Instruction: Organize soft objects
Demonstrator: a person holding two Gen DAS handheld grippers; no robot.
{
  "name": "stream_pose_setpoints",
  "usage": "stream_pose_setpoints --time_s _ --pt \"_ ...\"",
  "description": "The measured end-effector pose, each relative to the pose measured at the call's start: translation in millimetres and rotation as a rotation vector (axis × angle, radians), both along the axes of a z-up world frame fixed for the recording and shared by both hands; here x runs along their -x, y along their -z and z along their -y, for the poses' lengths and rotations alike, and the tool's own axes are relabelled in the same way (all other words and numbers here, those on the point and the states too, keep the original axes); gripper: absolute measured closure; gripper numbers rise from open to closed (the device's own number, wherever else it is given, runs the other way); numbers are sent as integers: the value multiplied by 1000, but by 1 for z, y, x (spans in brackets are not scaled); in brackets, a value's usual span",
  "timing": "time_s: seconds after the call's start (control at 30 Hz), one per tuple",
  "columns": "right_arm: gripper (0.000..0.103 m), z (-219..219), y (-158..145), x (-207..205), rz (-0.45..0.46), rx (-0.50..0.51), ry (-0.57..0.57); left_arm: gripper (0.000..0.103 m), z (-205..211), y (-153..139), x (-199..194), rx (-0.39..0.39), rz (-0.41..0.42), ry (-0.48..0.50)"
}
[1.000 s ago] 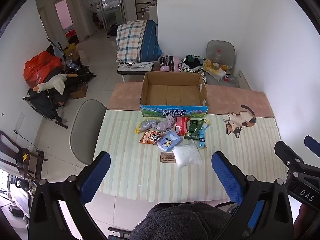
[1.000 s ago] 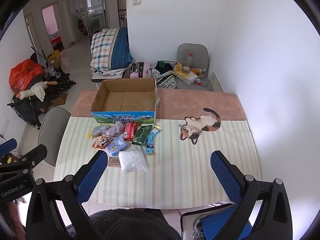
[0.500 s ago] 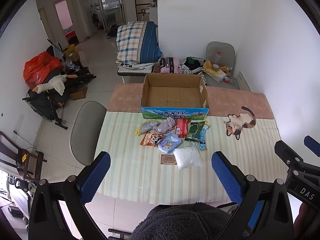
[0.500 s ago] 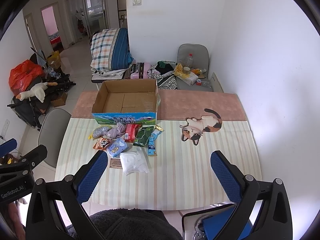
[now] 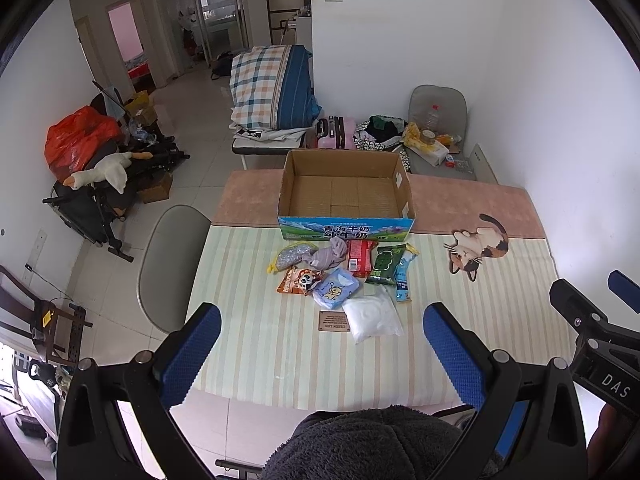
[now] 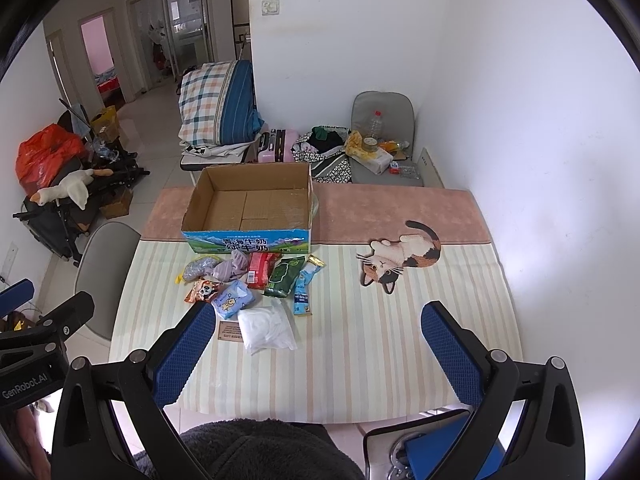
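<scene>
An empty cardboard box (image 5: 346, 196) (image 6: 250, 204) stands on the table's far middle. In front of it lies a cluster of soft packets: a white pouch (image 5: 372, 318) (image 6: 267, 329), a light blue tissue pack (image 5: 335, 292) (image 6: 232, 300), an orange snack bag (image 5: 298, 280), a grey cloth (image 5: 328, 258) (image 6: 232, 269), a red packet (image 5: 360, 258) (image 6: 260, 266), a green packet (image 5: 384, 264) (image 6: 286, 276) and a silver mesh bag (image 5: 292, 256). My left gripper (image 5: 320, 352) and right gripper (image 6: 318, 350) are both open and empty, high above the table's near edge.
A small brown card (image 5: 334, 321) lies beside the white pouch. A cat-shaped mat (image 5: 478, 250) (image 6: 400, 258) lies to the right. A grey chair (image 5: 172, 268) stands at the table's left. A wall runs along the right.
Both views have shifted slightly, and the table's objects sit a little lower and nearer in frame. Both grippers stay open. Nothing on the table has moved.
</scene>
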State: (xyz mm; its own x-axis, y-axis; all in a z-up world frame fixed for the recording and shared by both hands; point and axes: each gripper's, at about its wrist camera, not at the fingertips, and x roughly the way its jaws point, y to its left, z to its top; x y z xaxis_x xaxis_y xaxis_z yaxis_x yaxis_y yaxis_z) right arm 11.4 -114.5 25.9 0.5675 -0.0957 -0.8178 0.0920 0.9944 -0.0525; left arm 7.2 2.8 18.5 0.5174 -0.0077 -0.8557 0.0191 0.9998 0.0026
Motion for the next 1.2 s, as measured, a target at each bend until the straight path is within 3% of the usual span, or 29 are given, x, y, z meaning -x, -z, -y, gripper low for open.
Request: stream_pose_setpoints --time_s 1.2 --pt "0 12 -9 2 17 -21 -9 0 4 -6 3 -5 12 -1"
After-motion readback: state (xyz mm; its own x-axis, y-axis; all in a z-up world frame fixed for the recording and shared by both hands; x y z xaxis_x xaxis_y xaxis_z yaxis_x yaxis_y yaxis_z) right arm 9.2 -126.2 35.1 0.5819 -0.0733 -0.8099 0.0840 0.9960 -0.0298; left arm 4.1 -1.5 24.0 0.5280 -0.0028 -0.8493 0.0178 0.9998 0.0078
